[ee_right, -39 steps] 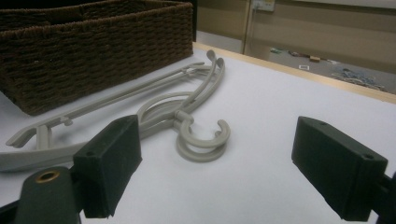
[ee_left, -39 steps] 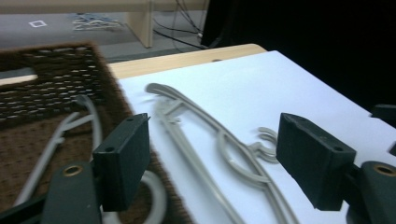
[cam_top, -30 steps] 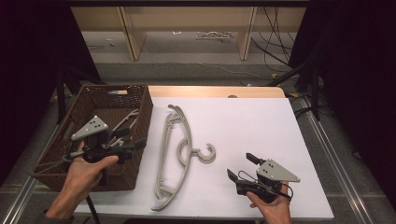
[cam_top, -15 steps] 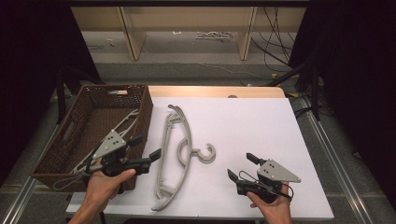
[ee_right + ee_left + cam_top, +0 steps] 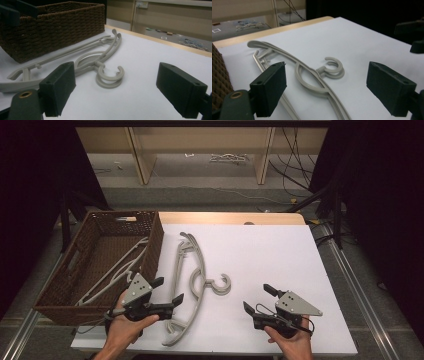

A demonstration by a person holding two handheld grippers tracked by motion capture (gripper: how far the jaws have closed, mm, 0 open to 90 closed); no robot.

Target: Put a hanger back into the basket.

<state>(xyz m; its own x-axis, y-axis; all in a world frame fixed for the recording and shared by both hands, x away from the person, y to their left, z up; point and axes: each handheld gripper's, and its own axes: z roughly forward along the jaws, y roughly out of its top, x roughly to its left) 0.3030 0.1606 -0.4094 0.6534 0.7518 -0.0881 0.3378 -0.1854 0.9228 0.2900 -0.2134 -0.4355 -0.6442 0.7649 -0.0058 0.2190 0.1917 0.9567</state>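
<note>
- Both pairs of jaws stand spread apart and grasp nothing: the left gripper hovers at the near end of the grey hangers, the right gripper sits well apart from them near the front edge of the desk.
- Hangers lie flat on the white desk just beside the wicker basket, hooks pointing toward the right gripper. From the high view they read almost as one; whether there are two or more stacked is hard to tell there.
- Right gripper view shows two hooks lying one on the other, so at least two hangers are stacked. Left gripper view shows the hook and curved shoulder, with the near end cut off behind the jaws.
- Inside the basket, more grey hangers lean along the floor and wall; their lower ends are hidden by the left gripper in the high view.
- Beyond the desk: a grey floor, pale wooden shelf legs, cables trailing at the right, dark surroundings on both sides.
</note>
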